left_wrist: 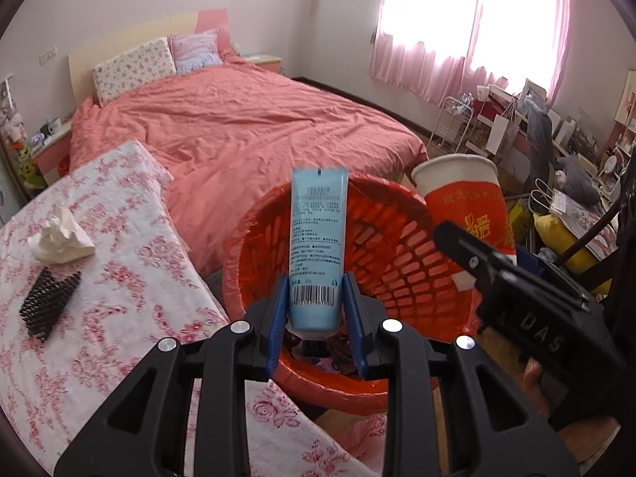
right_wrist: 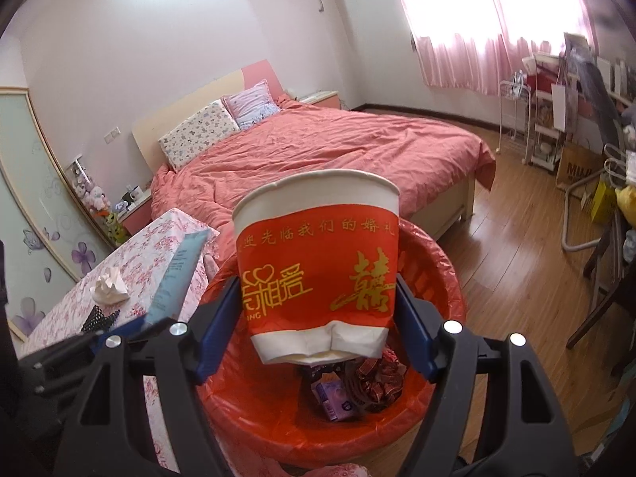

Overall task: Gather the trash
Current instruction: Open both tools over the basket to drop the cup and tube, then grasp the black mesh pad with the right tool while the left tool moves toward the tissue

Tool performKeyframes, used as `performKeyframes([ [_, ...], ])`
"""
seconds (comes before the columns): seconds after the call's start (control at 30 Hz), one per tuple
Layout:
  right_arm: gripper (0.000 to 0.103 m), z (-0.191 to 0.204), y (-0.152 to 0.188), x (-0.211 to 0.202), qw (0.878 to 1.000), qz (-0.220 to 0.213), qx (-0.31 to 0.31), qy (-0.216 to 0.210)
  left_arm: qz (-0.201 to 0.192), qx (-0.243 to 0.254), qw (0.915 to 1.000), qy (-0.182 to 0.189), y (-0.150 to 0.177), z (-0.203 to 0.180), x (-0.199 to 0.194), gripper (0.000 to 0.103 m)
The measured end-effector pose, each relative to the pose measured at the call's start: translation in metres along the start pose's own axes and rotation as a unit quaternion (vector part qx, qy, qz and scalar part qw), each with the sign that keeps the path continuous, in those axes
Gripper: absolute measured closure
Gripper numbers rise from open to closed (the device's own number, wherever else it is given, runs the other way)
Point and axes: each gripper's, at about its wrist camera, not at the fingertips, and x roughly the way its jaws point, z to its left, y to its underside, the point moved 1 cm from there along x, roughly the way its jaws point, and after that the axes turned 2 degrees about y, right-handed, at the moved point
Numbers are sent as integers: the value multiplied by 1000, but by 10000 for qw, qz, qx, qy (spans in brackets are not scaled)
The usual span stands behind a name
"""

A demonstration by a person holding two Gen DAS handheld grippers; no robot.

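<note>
With both loads over the red bin [left_wrist: 318, 389], left gripper [left_wrist: 317, 310] fingers clamp the blue tube [left_wrist: 317, 238], long axis running straight out past the fingertips; right gripper [right_wrist: 318, 330] fingers grasp the paper cup [right_wrist: 318, 262]. Bin lies directly below both.

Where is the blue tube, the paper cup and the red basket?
blue tube [left_wrist: 316, 238]: left wrist view, on its printed back.
paper cup [right_wrist: 318, 274]: right wrist view, on its red band.
red basket [left_wrist: 397, 246]: left wrist view, on its inner slotted wall.

Daylight glares through the pink curtains [left_wrist: 469, 28]; fisheye edges curve darkly.
</note>
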Motion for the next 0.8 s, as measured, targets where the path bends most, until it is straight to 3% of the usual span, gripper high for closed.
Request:
performKeyframes([
  [0.03,30,-1,0,4,10000,48,12,-40,13,-3,10000,-15,0,0,2,73],
  [0.17,29,-3,2,14,9998,158,70,-43,75,-15,10000,-60,3,2,4,48],
  [0.33,27,-4,9,16,9997,223,108,-5,118,-183,9993,-303,8,17,-1,46],
  [0.5,27,10,15,12,9996,218,-163,103,16,-329,9966,-761,18,46,-19,38],
  [0.6,27,25,20,12,9990,252,-368,82,-86,-531,9920,-1146,28,74,-35,28],
  [0.8,27,72,34,14,9959,408,-787,-199,-133,-1008,9799,-1714,49,136,-63,27],
])
